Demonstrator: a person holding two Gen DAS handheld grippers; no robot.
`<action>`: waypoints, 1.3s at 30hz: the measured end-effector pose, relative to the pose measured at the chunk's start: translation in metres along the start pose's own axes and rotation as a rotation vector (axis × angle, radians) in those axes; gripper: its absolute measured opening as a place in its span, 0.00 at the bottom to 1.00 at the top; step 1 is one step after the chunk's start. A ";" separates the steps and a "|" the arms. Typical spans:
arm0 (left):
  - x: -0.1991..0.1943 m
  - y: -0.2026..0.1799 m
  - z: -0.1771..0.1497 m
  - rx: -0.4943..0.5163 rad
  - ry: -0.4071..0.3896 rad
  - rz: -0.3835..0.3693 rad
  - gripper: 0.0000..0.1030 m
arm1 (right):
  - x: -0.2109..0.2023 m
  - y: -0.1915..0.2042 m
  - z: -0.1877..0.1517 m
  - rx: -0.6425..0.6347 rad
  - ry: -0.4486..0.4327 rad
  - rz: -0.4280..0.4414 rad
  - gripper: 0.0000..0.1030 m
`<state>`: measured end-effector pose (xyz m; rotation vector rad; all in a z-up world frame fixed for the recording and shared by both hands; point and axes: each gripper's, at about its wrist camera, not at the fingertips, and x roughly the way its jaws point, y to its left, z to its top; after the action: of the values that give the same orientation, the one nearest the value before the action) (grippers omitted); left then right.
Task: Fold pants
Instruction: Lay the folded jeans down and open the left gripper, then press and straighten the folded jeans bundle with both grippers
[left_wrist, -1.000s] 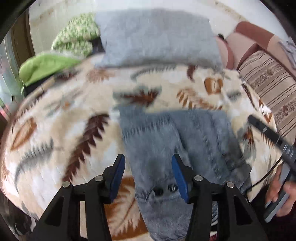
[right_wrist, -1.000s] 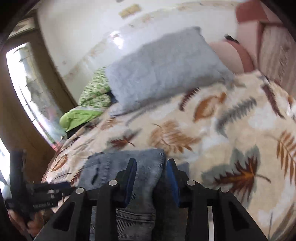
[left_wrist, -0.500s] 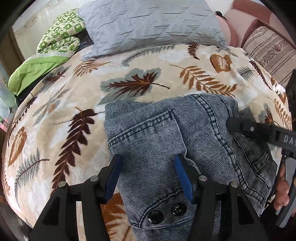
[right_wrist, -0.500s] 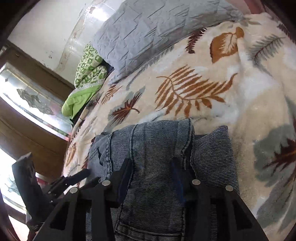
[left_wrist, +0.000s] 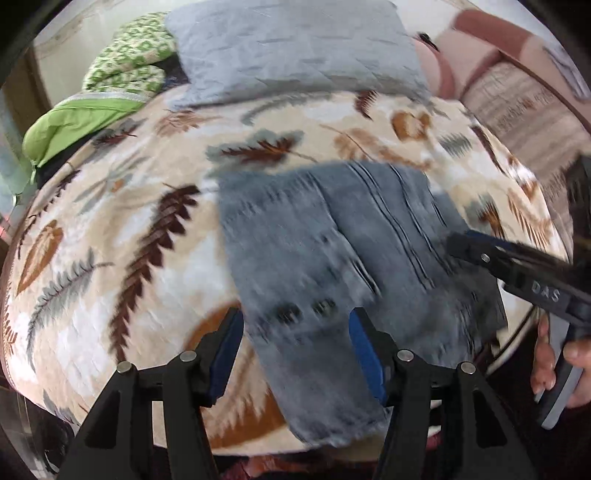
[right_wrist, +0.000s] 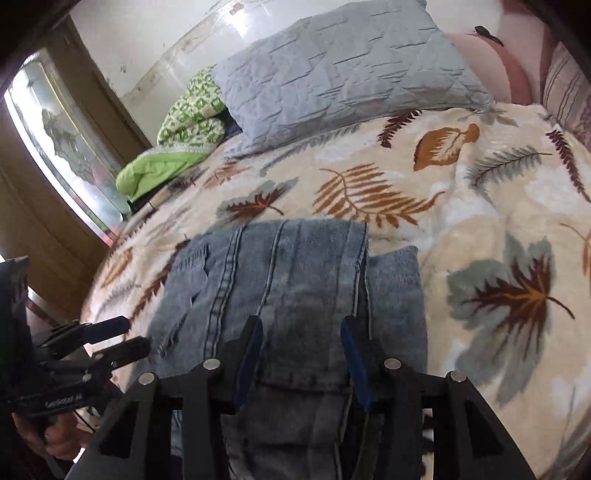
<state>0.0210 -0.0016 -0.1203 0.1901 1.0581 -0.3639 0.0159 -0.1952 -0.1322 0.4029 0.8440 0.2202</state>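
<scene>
The folded blue denim pants (left_wrist: 332, 258) lie on the leaf-print bedspread (left_wrist: 122, 236), near its front edge; they also show in the right wrist view (right_wrist: 288, 280). My left gripper (left_wrist: 295, 350) is open and empty, its fingers straddling the near end of the pants. My right gripper (right_wrist: 301, 354) is open and empty over the pants' right side. The right gripper shows at the right of the left wrist view (left_wrist: 517, 269), and the left gripper at the lower left of the right wrist view (right_wrist: 110, 339).
A grey quilted pillow (right_wrist: 343, 81) lies at the head of the bed, with a green patterned quilt (right_wrist: 184, 125) beside it. A striped cushion (left_wrist: 517, 99) and a pink one (right_wrist: 487, 62) are at the right. A wooden door frame (right_wrist: 55, 155) stands left.
Both grippers have drawn back from the pants and stayed open. The left wrist view is now blurred by motion; the pants sit further from it.
</scene>
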 end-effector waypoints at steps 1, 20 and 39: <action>0.005 -0.003 -0.004 0.009 0.013 0.009 0.59 | 0.001 0.002 -0.004 -0.001 0.021 -0.007 0.46; 0.037 0.009 -0.010 -0.077 0.067 0.125 1.00 | 0.015 -0.020 -0.024 0.084 0.094 0.026 0.52; -0.023 -0.023 0.005 0.047 -0.109 0.245 1.00 | 0.014 -0.024 -0.024 0.083 0.092 0.065 0.53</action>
<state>0.0060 -0.0197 -0.0974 0.3350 0.9076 -0.1758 0.0069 -0.2059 -0.1662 0.5009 0.9334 0.2662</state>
